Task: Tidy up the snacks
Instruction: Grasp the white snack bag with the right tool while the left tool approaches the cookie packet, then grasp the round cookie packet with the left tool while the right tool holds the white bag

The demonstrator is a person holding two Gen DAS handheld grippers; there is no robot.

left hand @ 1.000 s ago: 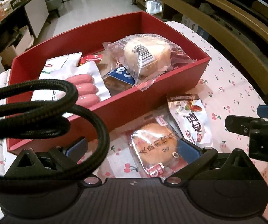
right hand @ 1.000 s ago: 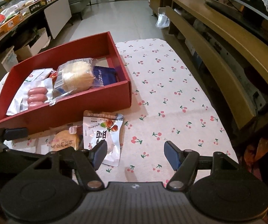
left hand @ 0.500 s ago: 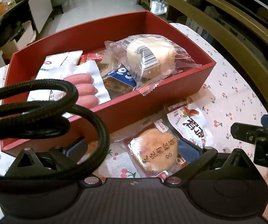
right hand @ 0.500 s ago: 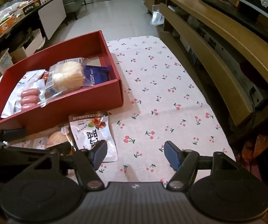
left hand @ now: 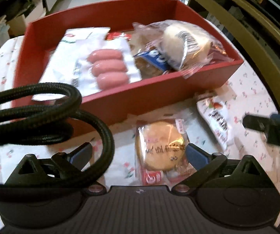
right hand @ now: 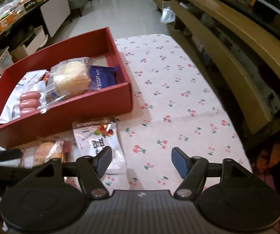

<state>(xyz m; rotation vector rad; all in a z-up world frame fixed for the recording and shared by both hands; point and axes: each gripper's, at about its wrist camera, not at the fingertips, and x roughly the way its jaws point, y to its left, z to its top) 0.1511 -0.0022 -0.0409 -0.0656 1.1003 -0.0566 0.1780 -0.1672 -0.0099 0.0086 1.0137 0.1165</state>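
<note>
Left wrist view, left to right: black braided cable (left hand: 48, 115) loops across the lower left, in front of the red box (left hand: 159, 95). Box sits on the bench (left hand: 257, 89) with cherry-print cloth. Inside it: white sausage pack (left hand: 106, 68) at left-centre, blue biscuit packet (left hand: 153, 57) beside it, wrapped pale bun (left hand: 186, 41) lying on top toward the right end. Left gripper (left hand: 138, 153) has its fingers spread, low over the bench just in front of the box; round pastry in clear wrap (left hand: 159, 150) lies between them, close to the right finger, contact not clear. White snack pouch with red fruit print (left hand: 216, 120) lies flat just right of the pastry, near the box's front wall. Right wrist view: right gripper (right hand: 141, 161) also has fingers spread, nothing between them but bare cloth. Its left finger (right hand: 103, 160) sits over the near edge of the pouch (right hand: 99, 144); whether it touches is unclear. Pastry (right hand: 46, 152) sits left of the pouch, both outside the box (right hand: 71, 113). Frames are motion-blurred.
</note>
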